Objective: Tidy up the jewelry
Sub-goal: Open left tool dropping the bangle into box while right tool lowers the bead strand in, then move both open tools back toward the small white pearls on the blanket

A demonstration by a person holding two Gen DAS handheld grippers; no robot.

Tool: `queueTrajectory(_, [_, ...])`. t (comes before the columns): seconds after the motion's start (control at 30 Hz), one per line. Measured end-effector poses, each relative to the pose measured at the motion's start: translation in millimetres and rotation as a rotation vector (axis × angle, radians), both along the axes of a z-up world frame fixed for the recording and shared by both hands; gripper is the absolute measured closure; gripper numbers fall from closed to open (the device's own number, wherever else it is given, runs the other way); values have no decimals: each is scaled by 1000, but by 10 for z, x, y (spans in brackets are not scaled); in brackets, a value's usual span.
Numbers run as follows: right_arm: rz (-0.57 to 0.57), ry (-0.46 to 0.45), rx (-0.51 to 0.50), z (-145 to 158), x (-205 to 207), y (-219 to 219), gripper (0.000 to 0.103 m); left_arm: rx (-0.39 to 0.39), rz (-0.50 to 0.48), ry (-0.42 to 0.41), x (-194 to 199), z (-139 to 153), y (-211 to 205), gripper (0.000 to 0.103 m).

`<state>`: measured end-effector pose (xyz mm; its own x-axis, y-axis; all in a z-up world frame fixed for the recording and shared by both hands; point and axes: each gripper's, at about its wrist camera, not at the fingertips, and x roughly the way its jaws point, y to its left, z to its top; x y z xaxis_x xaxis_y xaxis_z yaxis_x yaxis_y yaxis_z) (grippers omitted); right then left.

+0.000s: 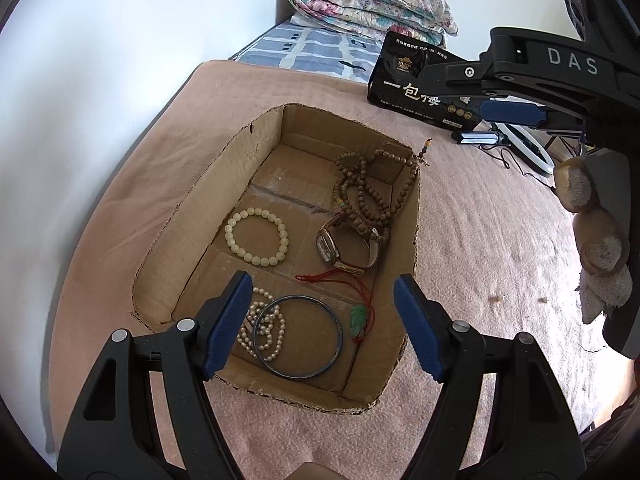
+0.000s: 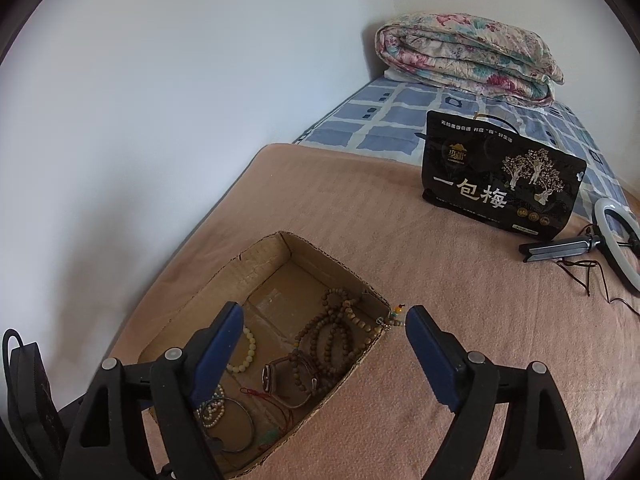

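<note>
An open cardboard box point(image 1: 224, 184) on a pink blanket holds the jewelry. Inside lie a long brown bead necklace point(image 1: 362, 188), a wristwatch point(image 1: 340, 248), a cream bead bracelet point(image 1: 256, 236), a pearl string point(image 1: 264, 328), a dark blue bangle point(image 1: 298, 376) and a green pendant on red cord point(image 1: 359, 318). The necklace's tasselled end point(image 2: 396, 314) hangs over the box's right rim. My left gripper point(image 1: 324, 320) hovers open over the near end of the box, empty. Over the box's right side, my right gripper point(image 2: 324, 328) stands wide open with nothing between its pads.
A gloved hand point(image 1: 592, 232) holds the right gripper. A black snack pouch point(image 2: 500, 184) stands behind the box, with a ring light point(image 2: 616, 240) on its stand beside it. A folded floral quilt point(image 2: 468, 56) lies at the far end. The wall runs along the left. Two tiny beads point(image 1: 498, 299) lie on the blanket.
</note>
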<state>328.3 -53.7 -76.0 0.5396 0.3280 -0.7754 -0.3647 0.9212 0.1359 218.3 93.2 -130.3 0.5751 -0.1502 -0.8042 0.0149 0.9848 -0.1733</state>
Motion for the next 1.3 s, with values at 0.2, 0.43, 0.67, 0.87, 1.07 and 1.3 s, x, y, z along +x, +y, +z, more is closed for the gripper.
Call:
queueTrajectory(0.2, [-12, -30, -14, 136, -121, -134, 13, -6, -6, -28, -6, 98, -100, 28])
queueTrajectory(0.43, [-44, -83, -35, 322, -314, -429, 3, -6, -39, -57, -19, 184, -349, 28])
queueTrajectory(0.67, [-118, -135, -61, 466, -541, -881, 0, 21, -117, -93, -44, 226, -738, 28])
queueTrajectory(0.87, [-202, -164, -57, 539, -717, -1400, 0, 28, -195, -97, -63, 215, -1099, 30])
queueTrajectory(1.07, [-273, -167, -61, 533, -907, -1890, 0, 28, -266, -70, -88, 139, -1422, 45])
queueTrajectory(1.3, [-326, -158, -79, 409, -1099, -2356, 0, 22, -323, -50, -124, 53, -1726, 50])
